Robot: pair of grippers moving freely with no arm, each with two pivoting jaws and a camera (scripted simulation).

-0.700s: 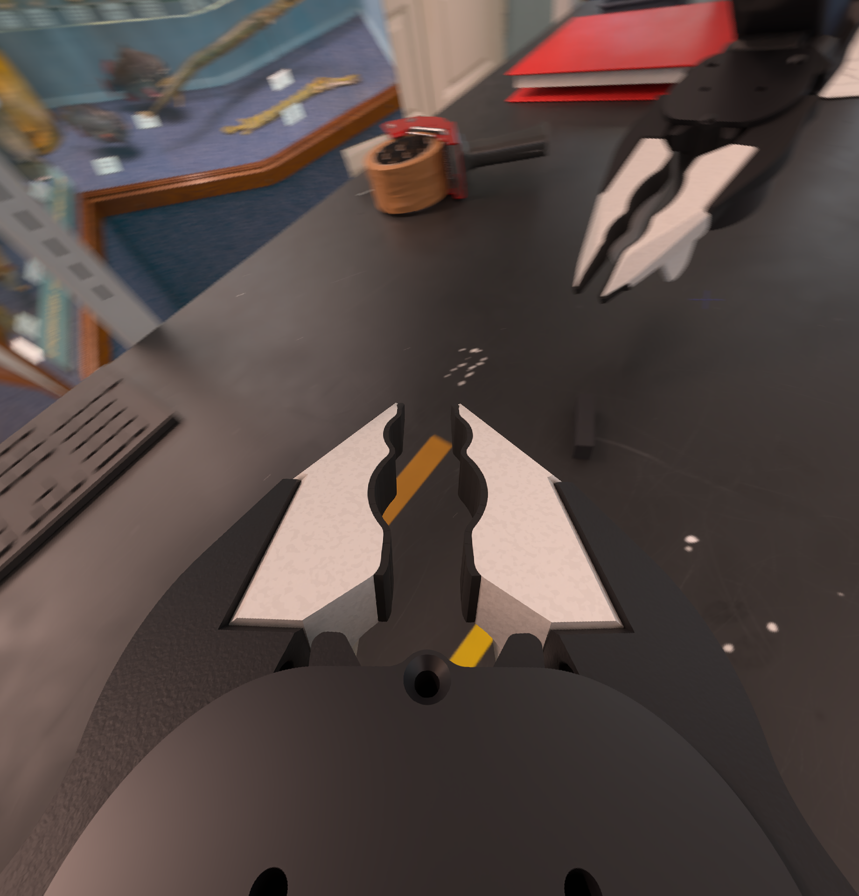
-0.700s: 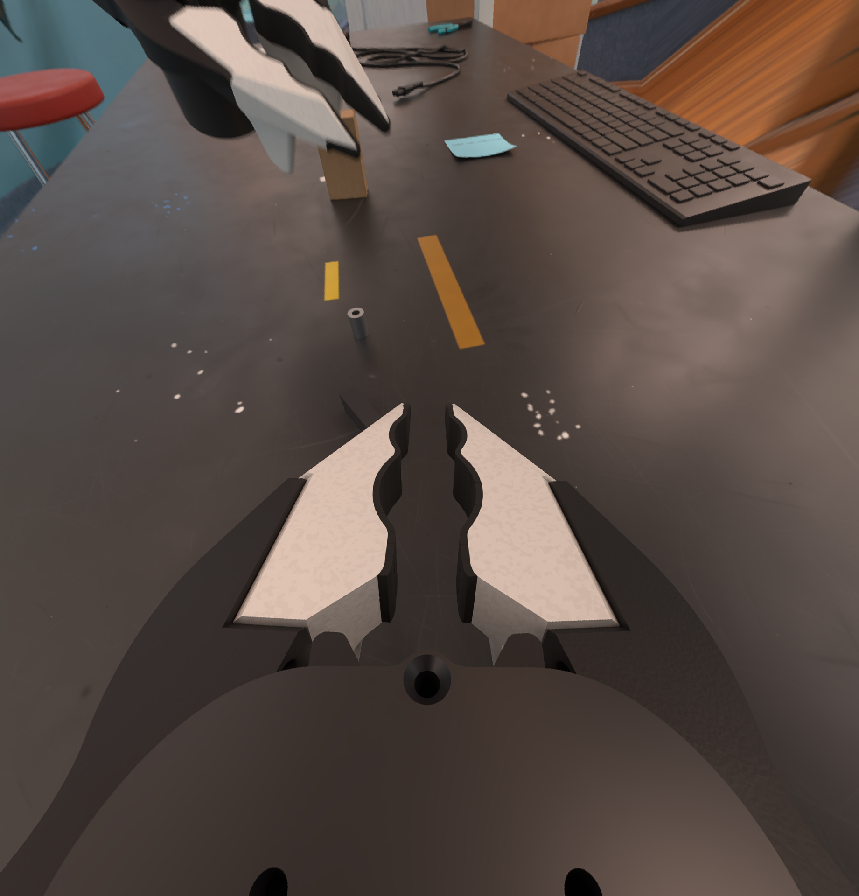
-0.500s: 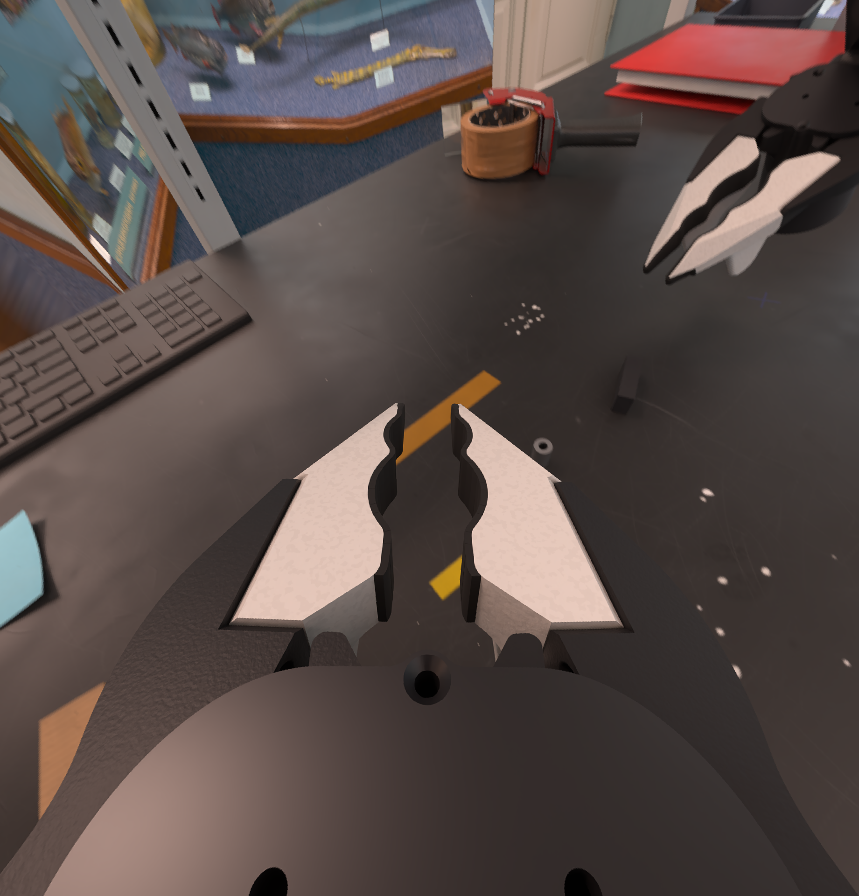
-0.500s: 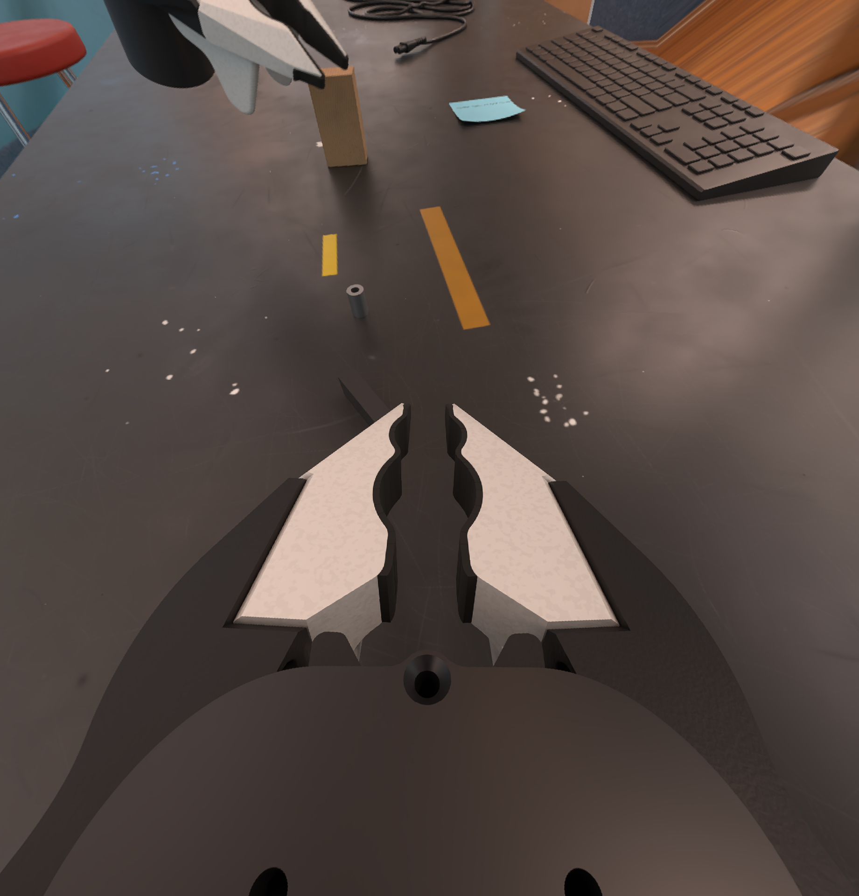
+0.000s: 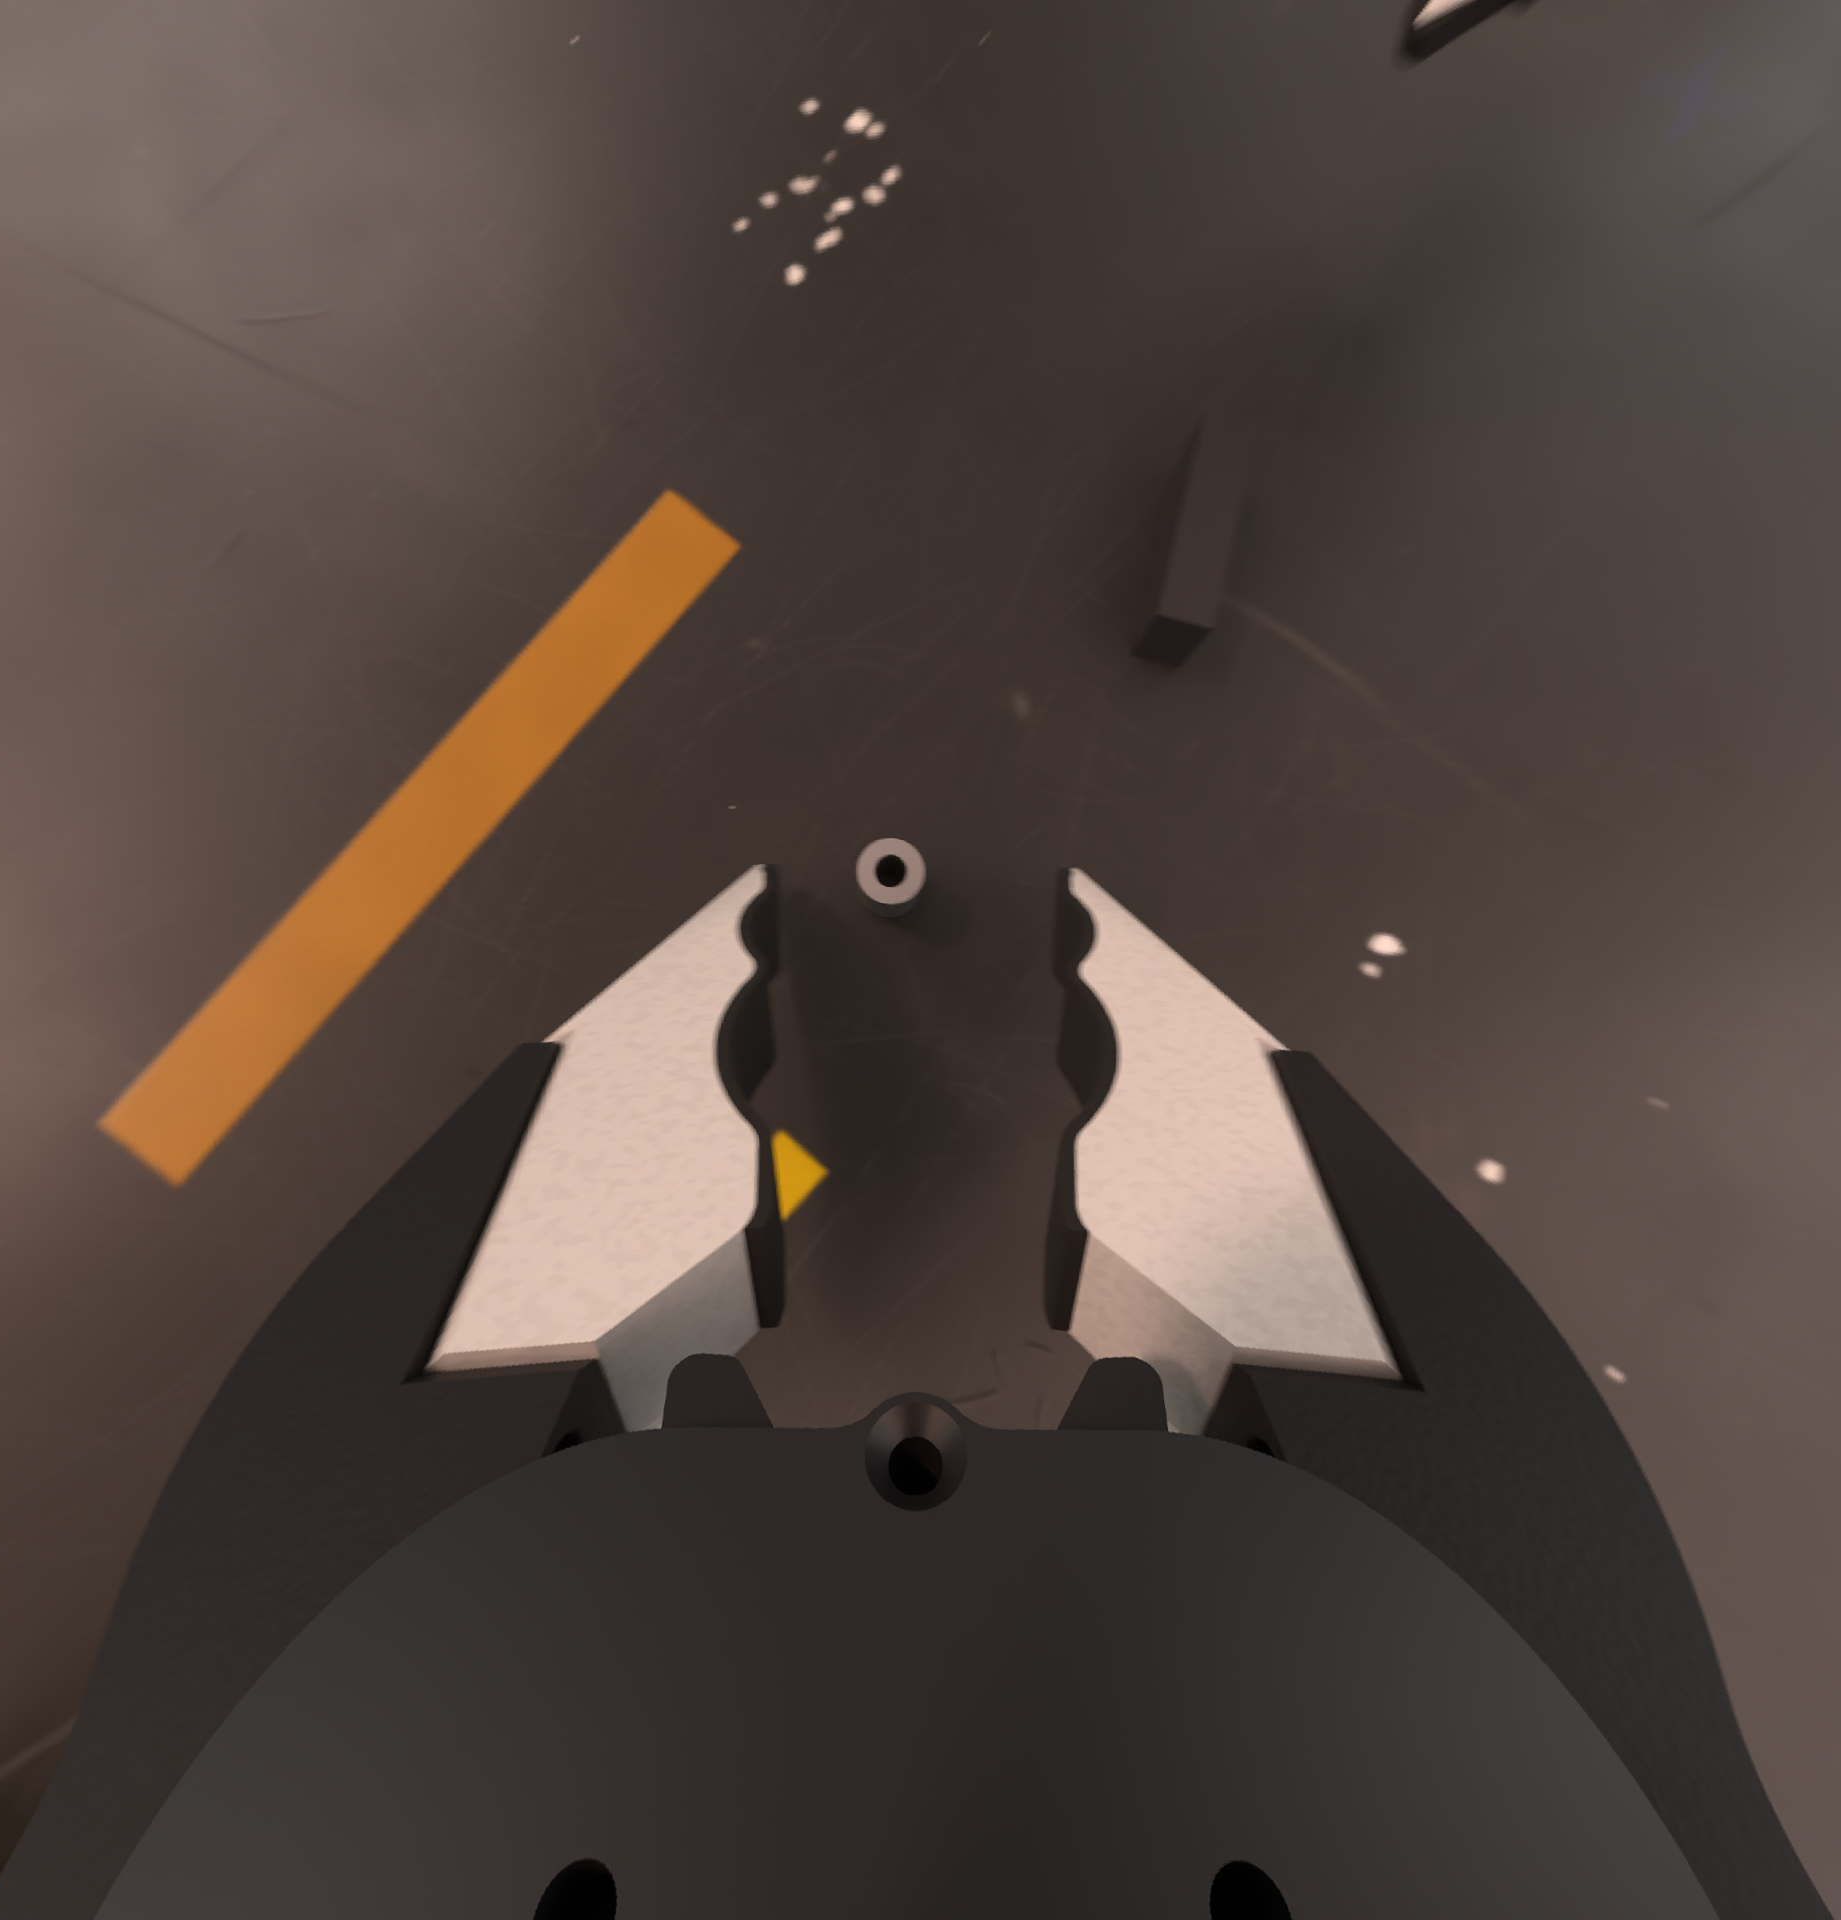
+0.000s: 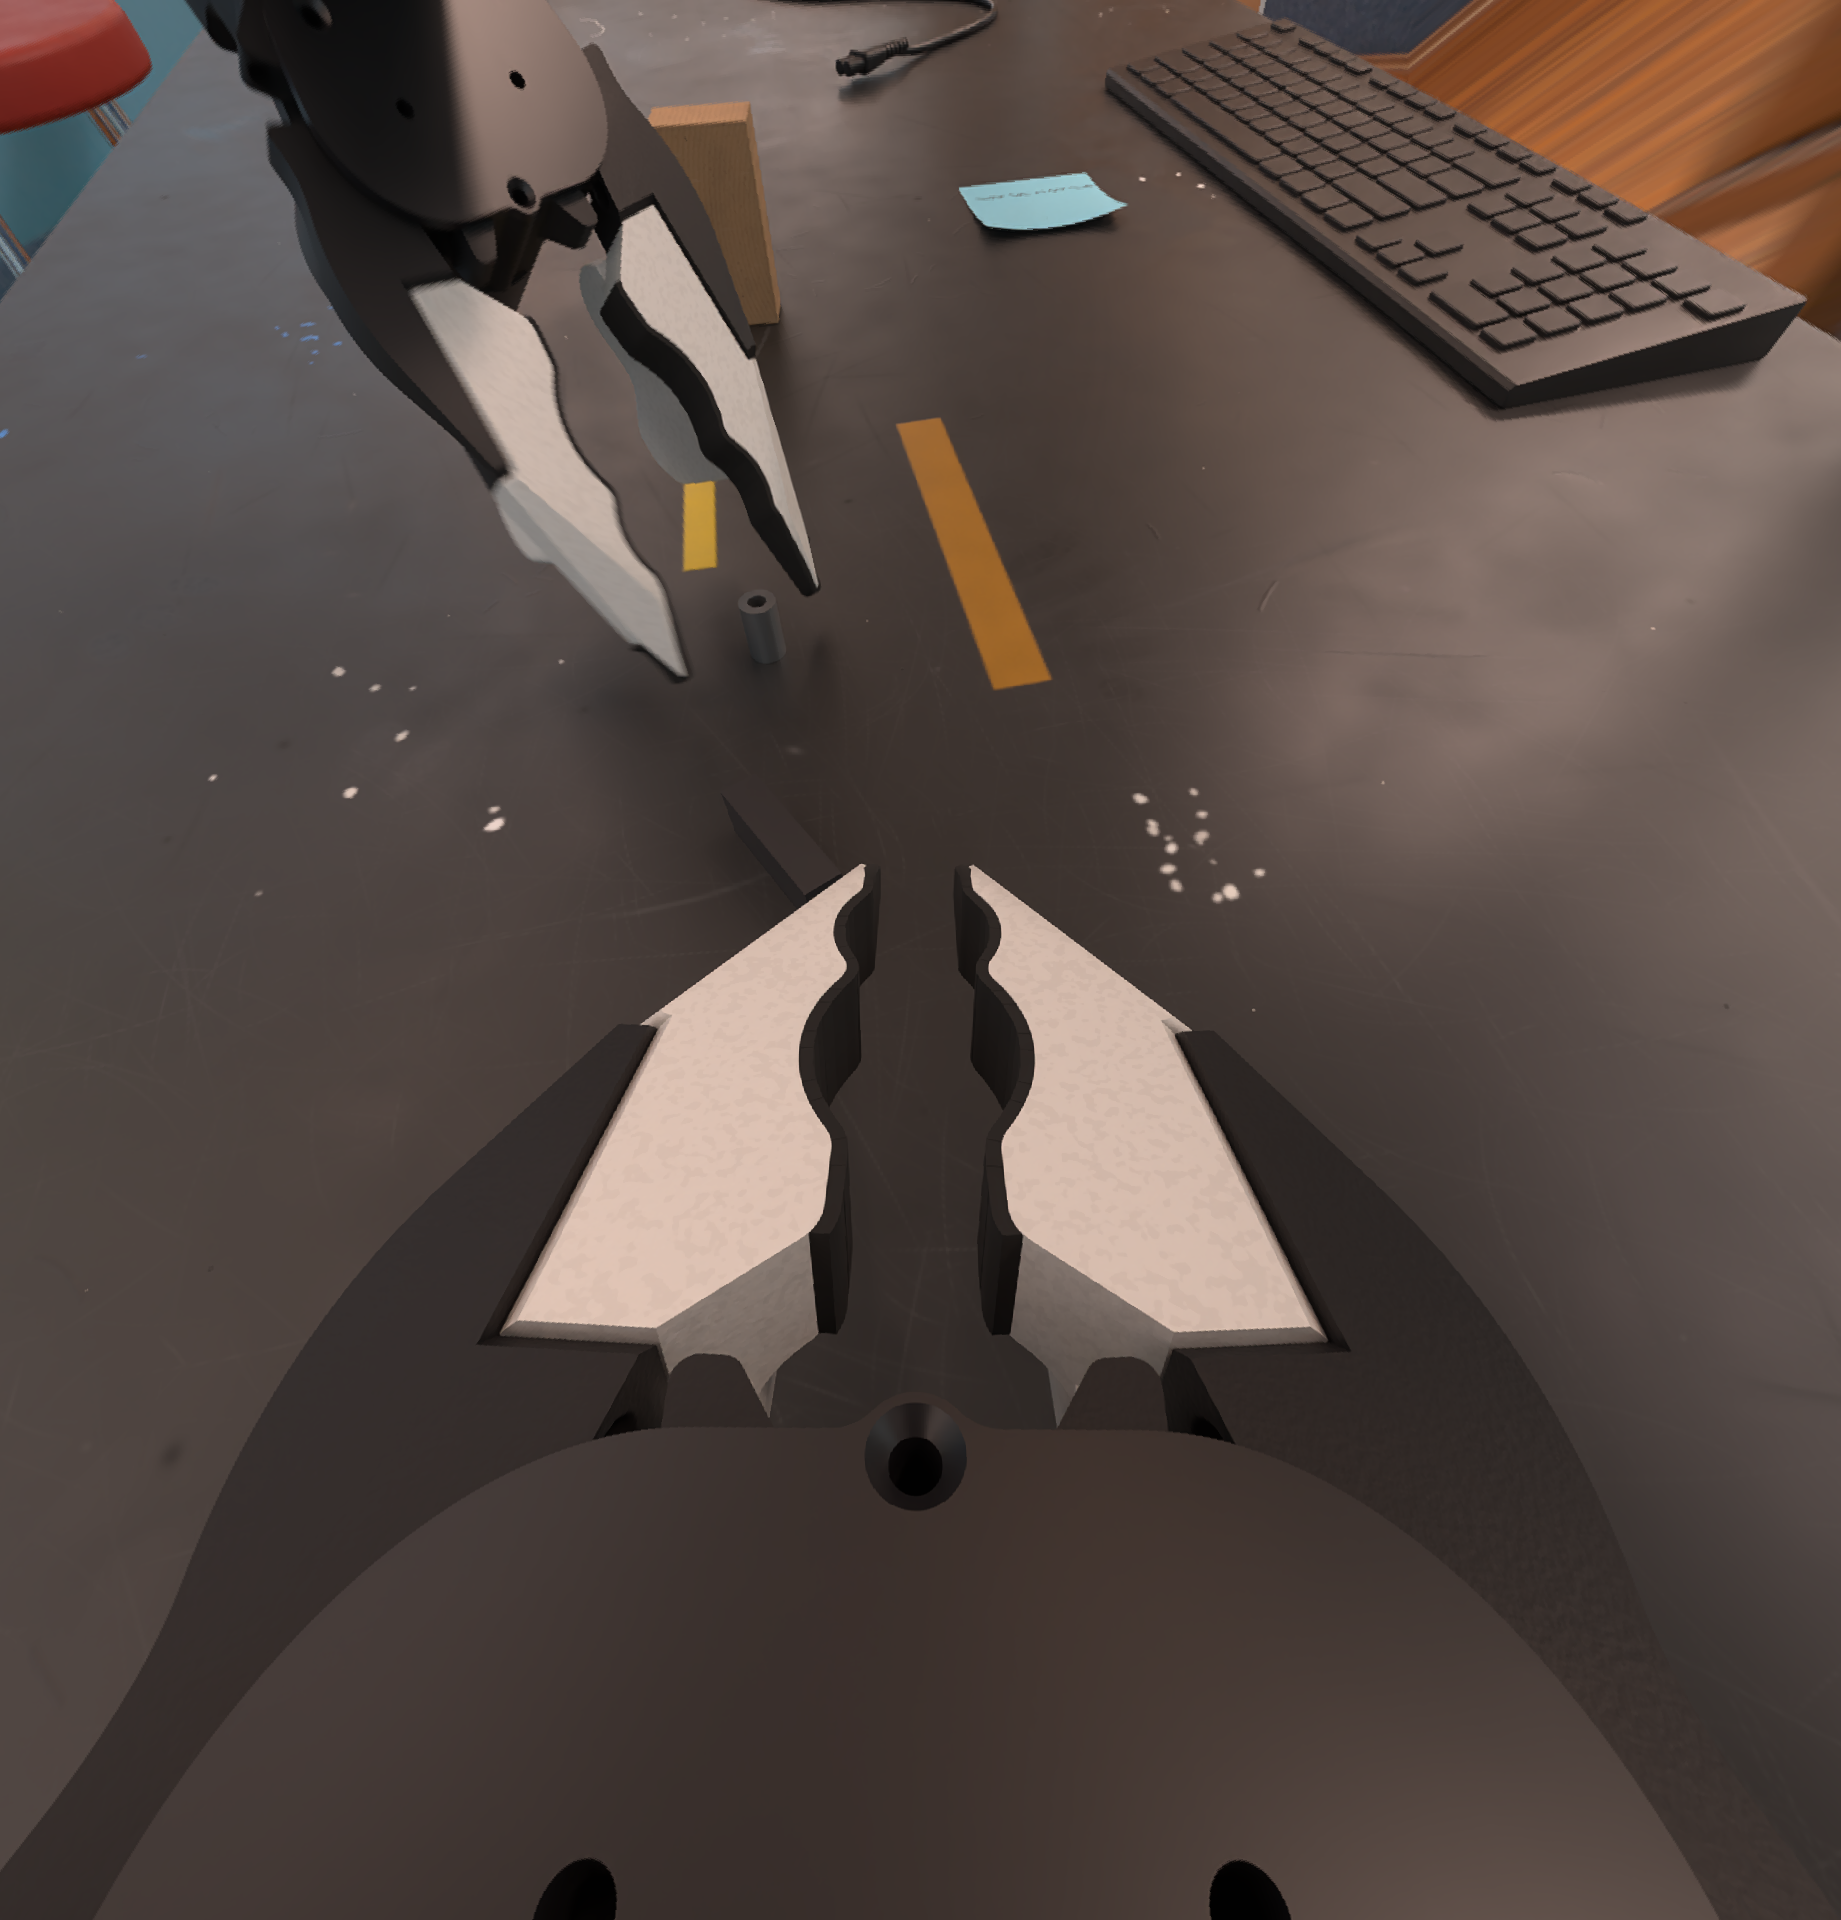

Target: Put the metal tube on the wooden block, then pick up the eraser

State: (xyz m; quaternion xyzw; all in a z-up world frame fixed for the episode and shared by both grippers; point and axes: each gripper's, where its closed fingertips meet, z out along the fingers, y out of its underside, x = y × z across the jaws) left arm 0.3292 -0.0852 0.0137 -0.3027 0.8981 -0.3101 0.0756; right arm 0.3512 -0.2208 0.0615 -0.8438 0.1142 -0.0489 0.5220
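Observation:
The small grey metal tube (image 5: 890, 873) stands upright on the dark table, level with the tips of my left gripper (image 5: 916, 878). The left jaws are open wide and empty, with the tube nearer the left finger. In the right wrist view the left gripper (image 6: 741, 627) points down and straddles the tube (image 6: 762, 634). The wooden block (image 6: 734, 208) stands upright behind it. The dark eraser (image 5: 1191, 551) lies flat beyond the tube, and shows as a sliver (image 6: 776, 857) beside the left finger of my right gripper (image 6: 916, 878). The right jaws are empty with a narrow gap.
An orange tape strip (image 5: 428, 831) and a short yellow strip (image 6: 700, 525) are stuck flat on the table. A black keyboard (image 6: 1467, 208), a blue sticky note (image 6: 1041, 200) and a cable (image 6: 916, 31) lie at the far right. A red stool (image 6: 33, 62) stands off the left edge.
My left gripper has tilted down and come low over the tube, and its jaws have opened wide. My right gripper has hardly moved.

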